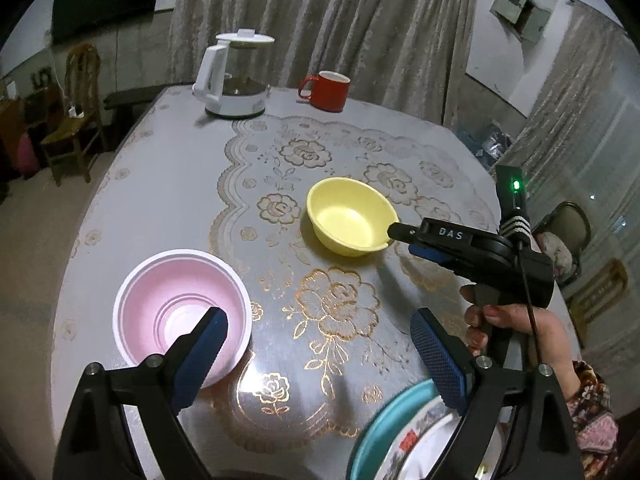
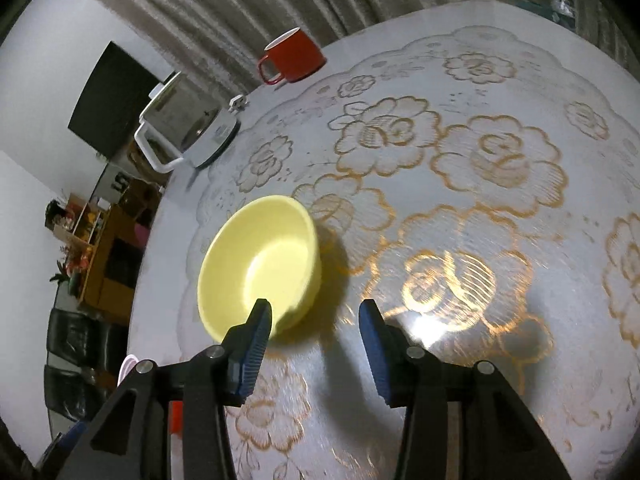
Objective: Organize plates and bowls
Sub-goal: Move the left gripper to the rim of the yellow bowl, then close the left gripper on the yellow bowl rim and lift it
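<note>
Left wrist view: the left tongs [image 1: 320, 344] hang spread over the bench [image 1: 280, 140], one pad over the pink bowl [image 1: 182, 314], the other above the stacked plates [image 1: 400, 436]. The right tongs [image 1: 396, 236] reach the yellow bowl's [image 1: 350, 216] rim.

Right wrist view: the right tongs [image 2: 314, 320] are spread, their left finger [image 2: 256, 340] overlapping the yellow bowl [image 2: 260, 264] rim, the right finger outside it.
</note>
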Tool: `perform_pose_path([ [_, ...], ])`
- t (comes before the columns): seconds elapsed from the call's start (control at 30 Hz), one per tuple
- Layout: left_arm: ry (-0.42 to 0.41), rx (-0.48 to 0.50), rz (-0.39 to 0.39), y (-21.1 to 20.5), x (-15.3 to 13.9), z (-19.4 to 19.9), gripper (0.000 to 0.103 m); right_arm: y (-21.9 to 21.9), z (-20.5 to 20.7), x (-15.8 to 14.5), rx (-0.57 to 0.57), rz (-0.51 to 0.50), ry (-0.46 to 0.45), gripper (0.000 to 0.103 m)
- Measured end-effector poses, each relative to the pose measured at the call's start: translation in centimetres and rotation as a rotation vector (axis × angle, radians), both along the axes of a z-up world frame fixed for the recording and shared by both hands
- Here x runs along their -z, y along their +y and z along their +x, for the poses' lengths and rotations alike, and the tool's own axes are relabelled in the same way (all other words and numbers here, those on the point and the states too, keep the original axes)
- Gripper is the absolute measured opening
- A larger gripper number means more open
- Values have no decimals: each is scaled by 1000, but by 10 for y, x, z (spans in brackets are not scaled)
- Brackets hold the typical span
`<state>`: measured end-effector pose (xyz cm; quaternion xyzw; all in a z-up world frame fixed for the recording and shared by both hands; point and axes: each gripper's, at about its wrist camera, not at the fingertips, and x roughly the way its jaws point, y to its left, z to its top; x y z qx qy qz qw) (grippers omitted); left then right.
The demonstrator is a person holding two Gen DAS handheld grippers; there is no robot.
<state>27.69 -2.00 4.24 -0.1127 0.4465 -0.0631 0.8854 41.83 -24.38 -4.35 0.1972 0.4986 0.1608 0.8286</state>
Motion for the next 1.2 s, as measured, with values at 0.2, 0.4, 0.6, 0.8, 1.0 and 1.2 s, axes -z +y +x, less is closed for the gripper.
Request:
perform_pose_path([
  [0.2,26,-5,5,-4,9,23,93,15,15,13,-37,-12,18,30],
  [0.4,58,-37,-17,-6,21,54,88,17,10,11,-92,-47,-11,17],
  [0.6,100,-51,-47,-16,37,83,78,7,2,14,-107,-49,-6,15],
  [0.8,120,-28,-24,-33,53,104,74,2,-3,15,-111,-51,-2,15],
  [1.0,135,-28,-70,-33,71,117,74,5,-5,14,-126,-76,-14,15],
  [1.2,156,-24,-19,-35,80,123,46,5,-5,15,-124,-79,-11,15],
])
